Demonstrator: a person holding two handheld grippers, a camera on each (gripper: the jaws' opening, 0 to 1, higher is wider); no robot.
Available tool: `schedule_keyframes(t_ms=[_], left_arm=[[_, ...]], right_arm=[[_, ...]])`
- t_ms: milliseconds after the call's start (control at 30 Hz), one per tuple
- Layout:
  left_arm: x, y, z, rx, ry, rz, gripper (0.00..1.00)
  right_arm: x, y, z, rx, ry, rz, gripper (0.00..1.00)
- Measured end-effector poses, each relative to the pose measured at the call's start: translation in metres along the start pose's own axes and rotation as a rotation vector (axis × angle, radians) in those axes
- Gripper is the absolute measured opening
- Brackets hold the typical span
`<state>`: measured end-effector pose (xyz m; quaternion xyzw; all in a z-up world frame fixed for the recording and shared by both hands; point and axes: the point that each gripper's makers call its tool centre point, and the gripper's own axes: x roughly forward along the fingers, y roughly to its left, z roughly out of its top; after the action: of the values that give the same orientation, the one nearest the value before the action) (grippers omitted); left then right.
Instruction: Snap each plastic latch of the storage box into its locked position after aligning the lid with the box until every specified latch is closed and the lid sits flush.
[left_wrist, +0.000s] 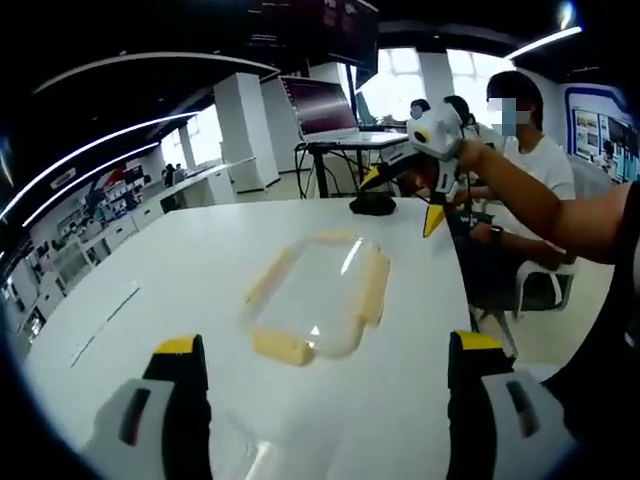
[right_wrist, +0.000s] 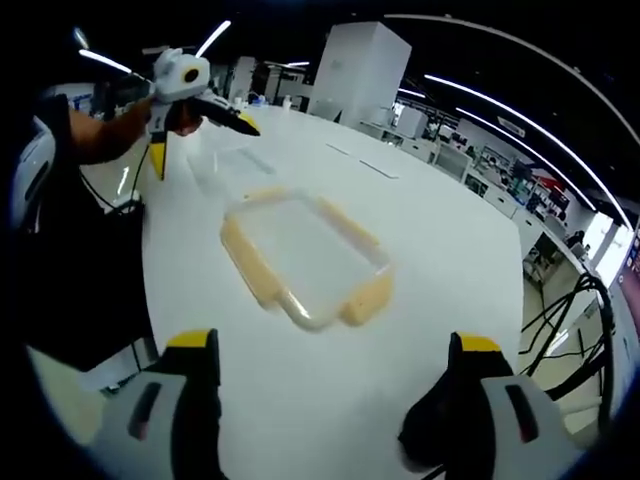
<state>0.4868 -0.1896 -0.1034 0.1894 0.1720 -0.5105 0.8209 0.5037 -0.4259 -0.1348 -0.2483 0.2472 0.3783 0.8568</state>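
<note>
Left gripper view: the box (left_wrist: 315, 295) lies mid-desk (left_wrist: 180, 300), lid on. Both my claws (left_wrist: 320, 400) (right_wrist: 335, 400) gape wide, empty. It looks light, slippery, brittle; I'd press the yellow latches (right_wrist: 250, 265).

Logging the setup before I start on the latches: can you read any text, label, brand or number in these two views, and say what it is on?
No text is readable in either view.
Storage box: clear lid, yellow latches, no label visible.
Wall posters: print too small and blurred to read.
Screen: content blurred.
White table: no markings legible.
</note>
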Motion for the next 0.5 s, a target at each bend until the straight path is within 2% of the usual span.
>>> schedule_keyframes(t_ms=[100, 233, 433, 467, 500], left_arm=[[0.003, 0.0, -0.001, 0.008, 0.012, 0.001, 0.97], [0.005, 0.0, -0.003, 0.022, 0.037, -0.034, 0.98], [0.006, 0.013, -0.001, 0.017, 0.054, -0.026, 1.0], [0.006, 0.014, -0.003, 0.02, 0.066, -0.027, 1.0], [0.006, 0.014, -0.008, 0.053, 0.103, -0.034, 1.0]], right_arm=[[0.002, 0.0, 0.002, -0.007, 0.001, 0.004, 0.93], [0.003, 0.002, 0.004, -0.045, 0.005, 0.017, 0.93], [0.001, 0.003, 0.002, -0.071, 0.022, 0.041, 0.94], [0.0, 0.003, 0.003, -0.061, 0.013, 0.047, 0.97], [-0.001, 0.003, 0.005, -0.046, -0.001, 0.05, 0.99]])
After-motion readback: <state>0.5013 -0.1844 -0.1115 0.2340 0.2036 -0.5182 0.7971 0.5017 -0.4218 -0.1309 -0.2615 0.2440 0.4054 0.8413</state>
